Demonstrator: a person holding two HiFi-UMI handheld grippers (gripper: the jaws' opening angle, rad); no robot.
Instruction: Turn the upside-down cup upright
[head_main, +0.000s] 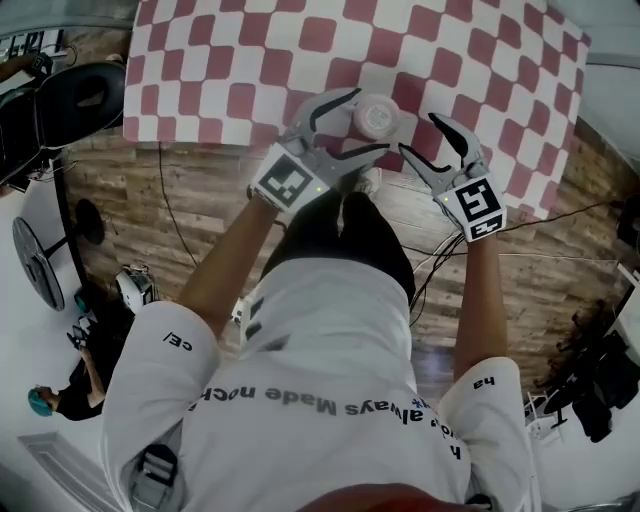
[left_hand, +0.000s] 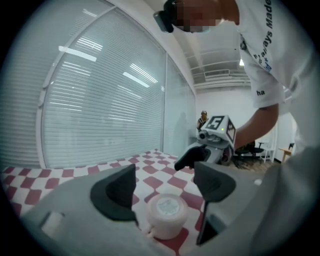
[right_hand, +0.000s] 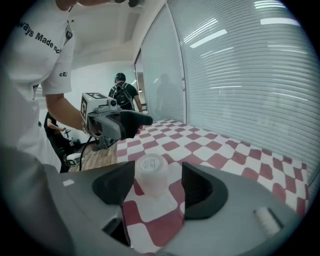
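The checkered cloth (head_main: 220, 60) is being used as the work surface, spread over the table so that the pale cup stands out against it. The left gripper (head_main: 370, 122) and the right gripper (head_main: 418, 134) are being held side by side over its near edge, both with jaws standing fairly wide and nothing being gripped. They are probably being held clear so that either can come onto the cup. The cup (right_hand: 151, 172) is being left mouth-down on the cloth, framed between the left gripper's jaws but untouched by the pads, and just ahead of the right one. The turning is not yet being done.
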